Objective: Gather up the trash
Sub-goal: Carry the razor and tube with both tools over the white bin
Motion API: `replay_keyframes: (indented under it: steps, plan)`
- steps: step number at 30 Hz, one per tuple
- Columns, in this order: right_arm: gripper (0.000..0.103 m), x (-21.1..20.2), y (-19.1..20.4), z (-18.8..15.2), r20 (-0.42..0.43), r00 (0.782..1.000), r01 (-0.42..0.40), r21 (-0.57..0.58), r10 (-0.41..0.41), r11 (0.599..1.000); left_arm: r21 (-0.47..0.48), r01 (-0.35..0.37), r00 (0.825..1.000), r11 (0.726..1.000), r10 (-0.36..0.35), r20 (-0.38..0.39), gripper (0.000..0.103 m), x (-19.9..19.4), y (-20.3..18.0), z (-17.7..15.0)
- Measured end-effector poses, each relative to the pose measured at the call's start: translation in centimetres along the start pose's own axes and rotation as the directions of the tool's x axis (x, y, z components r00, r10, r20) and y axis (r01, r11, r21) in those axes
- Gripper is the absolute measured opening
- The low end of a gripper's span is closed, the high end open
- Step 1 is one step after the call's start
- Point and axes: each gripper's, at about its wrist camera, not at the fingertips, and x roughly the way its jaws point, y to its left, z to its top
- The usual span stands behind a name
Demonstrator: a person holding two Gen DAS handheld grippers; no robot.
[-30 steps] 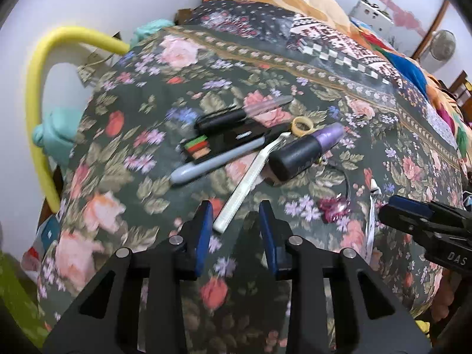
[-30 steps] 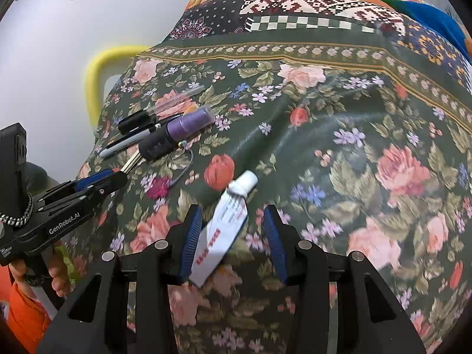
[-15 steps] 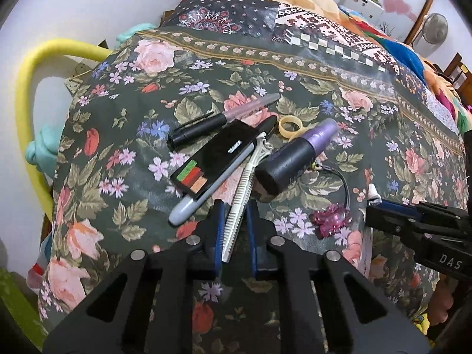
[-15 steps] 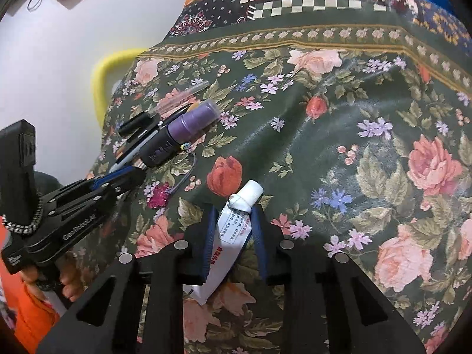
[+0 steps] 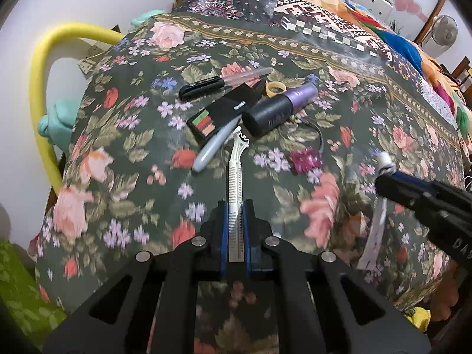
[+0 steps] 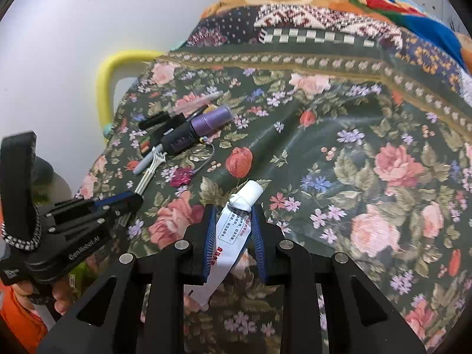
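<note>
1. A white disposable razor (image 5: 235,177) is clamped by its handle between the pads of the left hand-held gripper (image 5: 236,230); its head points toward 12 o'clock, away from the camera, over the floral bedcover (image 5: 124,135).
2. A white ointment tube (image 6: 233,230) with red print is gripped across its body by the right hand-held gripper (image 6: 233,236); its cap sticks out at 1 o'clock and its flat tail hangs toward 7 o'clock below the pads.
3. The jaws of both hand-held grippers have just been closing, each with its item between them.
4. Just past the razor head, at 12 o'clock in the left wrist view, a cluster is seen on the bed: a grey pen (image 5: 214,147), a black makeup palette (image 5: 219,113), a black-and-purple bottle (image 5: 277,109), a black-handled brush (image 5: 218,82) and a tan ring (image 5: 275,88).
5. A magenta charm on a cord (image 5: 305,159) lies at 1 o'clock from the razor.
6. A yellow foam tube (image 5: 44,82) is seen at 10 o'clock by the wall.
</note>
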Motion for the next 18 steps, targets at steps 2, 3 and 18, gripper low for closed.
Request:
replay_keyframes:
  steps: [2, 3, 18]
  plan:
    - [0.022, -0.9, 0.6, 0.1, 0.018, 1.000, 0.005, -0.013, -0.005, 1.000, -0.023, 0.024, 1.000, 0.999, -0.024, 0.005, 0.008, -0.9, 0.1, -0.6]
    - [0.022, -1.5, 0.8, 0.1, 0.028, 1.000, 0.010, -0.020, -0.009, 1.000, -0.030, 0.027, 1.000, 0.999, -0.027, 0.010, 0.008, -1.3, 0.0, -0.9]
    - [0.022, -9.2, 6.9, -0.8, 0.165, 0.986, -0.003, -0.116, 0.022, 0.993, -0.043, -0.009, 0.979, 0.999, 0.017, 0.202, 0.008, -12.9, 0.6, -5.3]
